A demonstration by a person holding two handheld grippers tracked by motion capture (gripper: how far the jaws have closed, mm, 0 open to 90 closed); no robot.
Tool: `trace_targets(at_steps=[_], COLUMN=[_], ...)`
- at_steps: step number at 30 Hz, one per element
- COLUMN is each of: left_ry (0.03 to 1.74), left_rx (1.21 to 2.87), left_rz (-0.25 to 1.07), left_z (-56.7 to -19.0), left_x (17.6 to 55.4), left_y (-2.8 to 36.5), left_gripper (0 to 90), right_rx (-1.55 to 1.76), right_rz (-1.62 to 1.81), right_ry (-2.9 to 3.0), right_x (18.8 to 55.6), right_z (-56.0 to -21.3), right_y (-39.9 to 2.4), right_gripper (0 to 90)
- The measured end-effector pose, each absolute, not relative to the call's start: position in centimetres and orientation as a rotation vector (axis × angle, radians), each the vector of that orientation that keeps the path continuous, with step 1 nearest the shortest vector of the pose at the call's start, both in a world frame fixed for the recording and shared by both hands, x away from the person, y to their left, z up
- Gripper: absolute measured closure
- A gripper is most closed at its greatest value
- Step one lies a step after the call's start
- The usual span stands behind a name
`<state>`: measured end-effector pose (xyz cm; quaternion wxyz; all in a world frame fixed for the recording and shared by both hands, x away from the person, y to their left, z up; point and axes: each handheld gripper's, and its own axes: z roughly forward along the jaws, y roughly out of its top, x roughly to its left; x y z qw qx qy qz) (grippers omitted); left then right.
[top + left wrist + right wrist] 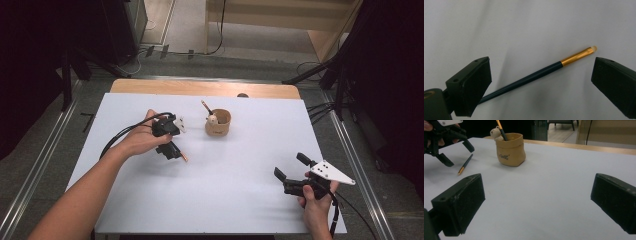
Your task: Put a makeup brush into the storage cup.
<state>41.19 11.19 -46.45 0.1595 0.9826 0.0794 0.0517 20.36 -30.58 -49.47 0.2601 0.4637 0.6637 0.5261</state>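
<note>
Brush [536, 73] on white table [240, 170], dim room

Two brushes [181, 153] [205, 106], one pot [218, 124], two hand-held grippers [170, 141] [291, 166].

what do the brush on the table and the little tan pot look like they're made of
Brush: a dark, glossy handle, probably lacquered wood or plastic, with a shiny gold band that looks like metal and a pale bristle tip. It lies between the left tongs, which stand open around it.
Pot: matte tan with a soft, slumped, rolled rim, likely fabric or washable paper, though it could be clay.
</note>
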Motion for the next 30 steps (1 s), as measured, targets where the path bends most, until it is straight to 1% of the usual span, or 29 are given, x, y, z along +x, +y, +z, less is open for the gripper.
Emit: trace_targets(at_steps=[3, 10, 17, 25, 28, 30], left_ry=[0.2, 0.199, 0.17, 0.174, 0.196, 0.226], left_rx=[2.841, 2.911, 2.951, 2.954, 2.936, 2.928], left_rz=[0.141, 0.143, 0.158, 0.16, 0.14, 0.099], left_z=[-46.5, -47.3, -47.8, -47.9, -48.0, -48.1], left_x=[41.2, 41.4, 41.5, 41.5, 41.7, 42.0], left_y=[10.8, 10.5, 10.1, 9.9, 10.3, 10.5], left_gripper=[3.6, 3.6, 6.8, 6.7, 7.4, 7.3], right_rx=[1.259, 1.262, 1.265, 1.264, 1.266, 1.262], right_rz=[1.425, 1.427, 1.425, 1.427, 1.427, 1.427], right_ry=[1.8, 1.799, 1.802, 1.806, 1.812, 1.814], right_x=[20.4, 20.4, 20.4, 20.4, 20.4, 20.5], right_z=[-49.5, -49.5, -49.6, -49.6, -49.6, -49.7], right_y=[-30.6, -30.7, -30.7, -30.8, -30.8, -30.7], right_gripper=[0.0, 0.0, 0.0, 0.0, 0.0, 0.0])
